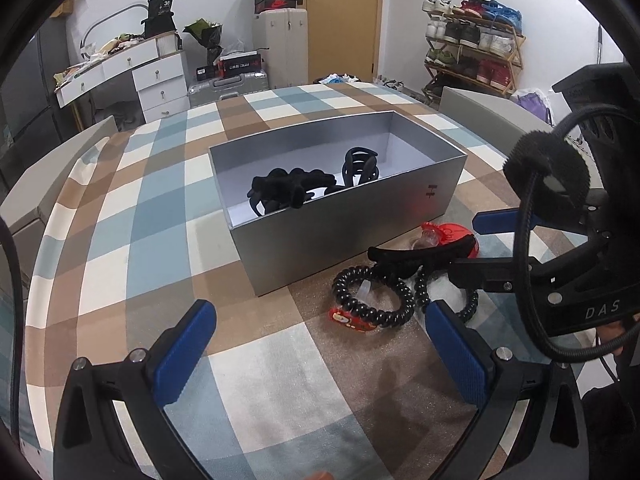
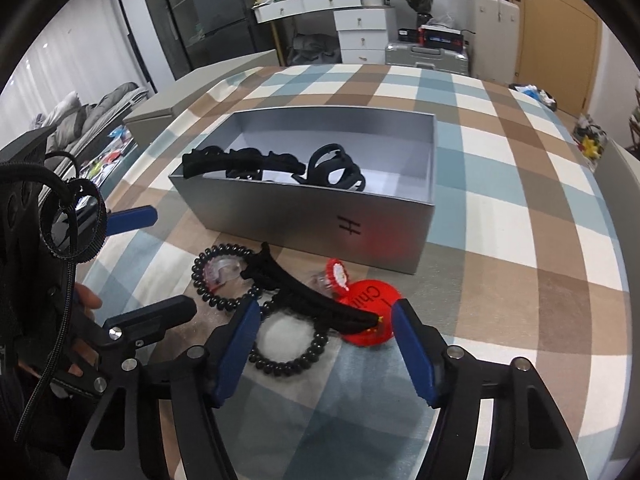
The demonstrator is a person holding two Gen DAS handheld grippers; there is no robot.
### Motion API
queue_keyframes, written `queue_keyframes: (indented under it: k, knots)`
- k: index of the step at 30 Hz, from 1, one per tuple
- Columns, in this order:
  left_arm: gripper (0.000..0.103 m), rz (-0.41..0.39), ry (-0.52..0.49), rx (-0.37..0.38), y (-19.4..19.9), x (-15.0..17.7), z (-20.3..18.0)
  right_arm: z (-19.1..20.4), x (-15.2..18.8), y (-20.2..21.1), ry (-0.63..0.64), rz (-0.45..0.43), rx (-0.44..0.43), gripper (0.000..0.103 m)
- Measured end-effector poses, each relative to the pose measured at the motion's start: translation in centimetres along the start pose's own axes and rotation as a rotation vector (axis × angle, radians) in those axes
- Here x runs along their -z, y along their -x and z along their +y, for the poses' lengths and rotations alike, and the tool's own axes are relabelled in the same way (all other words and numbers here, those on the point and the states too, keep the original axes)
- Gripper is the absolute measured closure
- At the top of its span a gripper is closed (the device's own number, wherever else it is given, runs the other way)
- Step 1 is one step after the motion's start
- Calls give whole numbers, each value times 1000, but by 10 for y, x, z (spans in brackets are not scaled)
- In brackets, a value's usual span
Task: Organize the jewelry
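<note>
A grey open box stands on the checked tablecloth and holds black hair clips. In front of it lie a long black clip, two black spiral hair ties, a red round item and a small red clip. My left gripper is open and empty, just left of the pile. My right gripper is open, its fingers standing either side of the long clip's near end and one spiral tie.
The checked tablecloth covers the table. Grey chair backs stand at its edges. Drawers, suitcases and a shoe rack stand behind the table.
</note>
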State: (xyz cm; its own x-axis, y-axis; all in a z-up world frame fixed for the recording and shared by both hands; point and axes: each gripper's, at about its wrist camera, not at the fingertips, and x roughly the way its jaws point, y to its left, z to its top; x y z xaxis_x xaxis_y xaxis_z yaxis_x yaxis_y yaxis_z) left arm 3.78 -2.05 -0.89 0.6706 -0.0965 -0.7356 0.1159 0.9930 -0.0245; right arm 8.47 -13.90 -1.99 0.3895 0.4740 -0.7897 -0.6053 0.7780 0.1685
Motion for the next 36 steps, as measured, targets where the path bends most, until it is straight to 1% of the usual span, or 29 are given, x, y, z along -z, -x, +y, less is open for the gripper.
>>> queue_keyframes:
  k: [3,7,8,12,15,16,19,23,25,27,30,31,32,34,36]
  knots:
    - [1,8,-2,-3,-3,1,-1,2,1,-3,9,10,5,37]
    - [1,17,-10,-6,-6,2,-2,3,1,-9,16,25,26,43]
    - [1,20,-10,-7,-6,3,-3,3,1,-9,18,25,32,48]
    - [1,28,-12,-7,-8,4,-4,2,1,-9,26,20,58,56]
    - [1,29,-12,-4,-7,5,-5,1,1,-8,40,20,77,69]
    - [1,30,-11,-4,-8,5,-5,1,1,-8,46,21,75,70]
    - [1,33,-6,-4,-9,5,-4,2,1,-6,66,8,78,71]
    - [1,23,4,-2,-8,5,-3,4,0,3,80,-15,38,71]
    - [1,9,18,-7,-8,5,-1,4,-2,11,74,-40,22,71]
    - [1,8,25,7,-8,4,-1,3,-4,18,64,-63,9,71]
    - [2,-4,9,40,-7,3,-4,2,-6,26,53,-88,-6,71]
    - [4,-5,1,52,-7,2,-6,1,-7,27,49,-96,-8,71]
    - [10,-7,-3,60,-7,2,-7,1,-7,29,46,-102,-9,71]
    - [16,2,-24,72,-10,1,-12,-1,-7,31,38,-108,-18,71]
    - [16,12,-47,66,-13,1,-16,-2,-7,33,32,-113,-20,71]
